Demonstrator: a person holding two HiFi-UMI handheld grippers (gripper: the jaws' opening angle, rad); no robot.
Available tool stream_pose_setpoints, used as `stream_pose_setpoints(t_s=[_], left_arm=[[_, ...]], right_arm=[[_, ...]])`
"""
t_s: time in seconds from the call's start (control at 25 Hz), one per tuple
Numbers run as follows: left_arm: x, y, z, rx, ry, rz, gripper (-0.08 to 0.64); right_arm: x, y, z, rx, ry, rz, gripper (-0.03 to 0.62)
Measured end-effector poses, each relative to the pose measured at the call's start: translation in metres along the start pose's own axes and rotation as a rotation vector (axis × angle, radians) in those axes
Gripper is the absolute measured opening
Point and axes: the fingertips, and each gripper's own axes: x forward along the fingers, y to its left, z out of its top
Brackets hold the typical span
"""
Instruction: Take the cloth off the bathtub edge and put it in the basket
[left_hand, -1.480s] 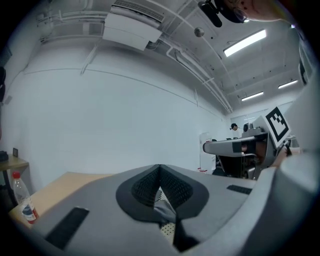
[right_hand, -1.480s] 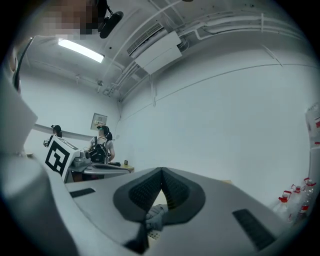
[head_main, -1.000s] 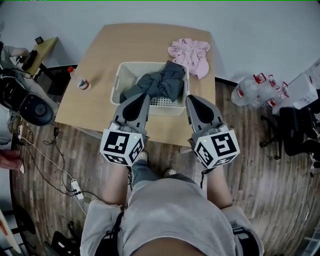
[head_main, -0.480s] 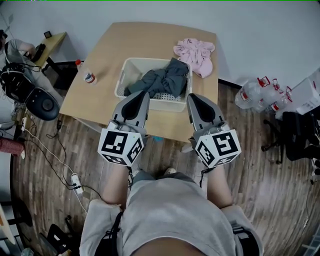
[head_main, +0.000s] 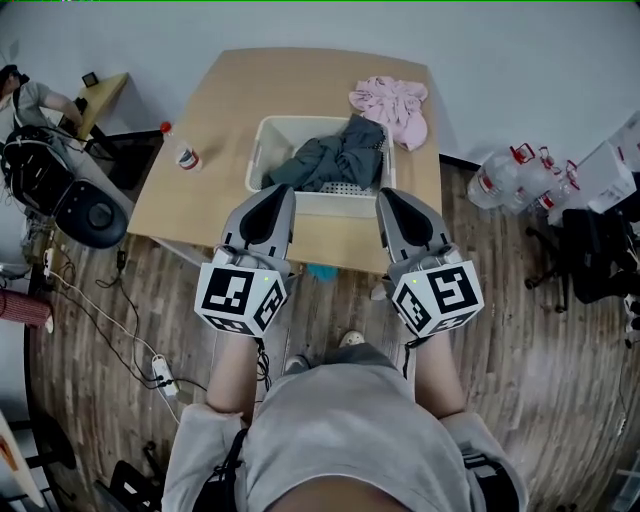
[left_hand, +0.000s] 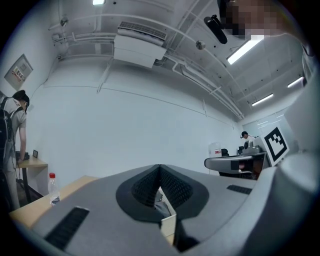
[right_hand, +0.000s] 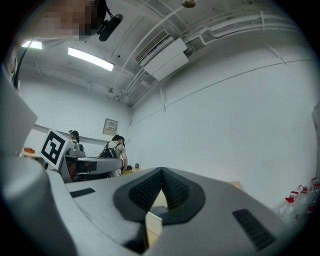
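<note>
A white basket (head_main: 272, 142) stands on the wooden table (head_main: 220, 130) with a dark grey cloth (head_main: 335, 160) heaped inside it. A pink cloth (head_main: 392, 105) lies crumpled on the table just behind the basket's right corner. My left gripper (head_main: 277, 192) hangs over the basket's near left corner, shut and empty. My right gripper (head_main: 388, 197) is level with it at the near right corner, also shut with nothing held. In the left gripper view the left gripper (left_hand: 160, 167) points above the basket's rim (left_hand: 168, 223). The right gripper (right_hand: 161, 171) shows pads meeting at the tip.
A small bottle (head_main: 187, 157) stands at the table's left edge. Large water bottles (head_main: 510, 178) and a black chair (head_main: 590, 250) are on the floor at the right. Cables and a power strip (head_main: 160, 375) lie at the left, near a desk (head_main: 100, 95) with a person.
The person has stepped back a little, so the table's near edge and the basket sit farther from the body. Both grippers stay side by side, shut and empty.
</note>
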Motion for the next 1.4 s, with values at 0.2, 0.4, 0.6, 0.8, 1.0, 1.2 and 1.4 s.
stream_pose_setpoints(t_s=[0.2,0.4,0.6,0.8,1.0,1.2,1.4], left_arm=[[-0.027,0.011,-0.002,0.006,0.008,-0.014,0.015],[-0.046,0.014,-0.007,0.007,0.027,-0.037,0.015],[-0.065,0.014,-0.015,0.000,0.043,-0.069,0.015],[-0.079,0.019,-0.018,-0.008,0.047,-0.090,0.015],[-0.091,0.018,-0.021,-0.015,0.045,-0.109,0.015],[-0.098,0.018,-0.021,-0.013,0.044,-0.120,0.015],[-0.104,0.021,-0.021,-0.012,0.046,-0.127,0.015]], right_arm=[[-0.004,0.030,-0.001,0.000,0.006,-0.022,0.006],[-0.011,0.051,-0.006,0.010,0.019,-0.048,0.006],[-0.021,0.070,-0.014,0.020,0.031,-0.073,0.006],[-0.026,0.090,-0.020,0.020,0.043,-0.084,0.006],[-0.032,0.106,-0.021,-0.017,0.058,-0.074,0.006],[-0.035,0.114,-0.020,-0.019,0.048,-0.080,0.006],[-0.034,0.125,-0.020,-0.019,0.044,-0.064,0.006]])
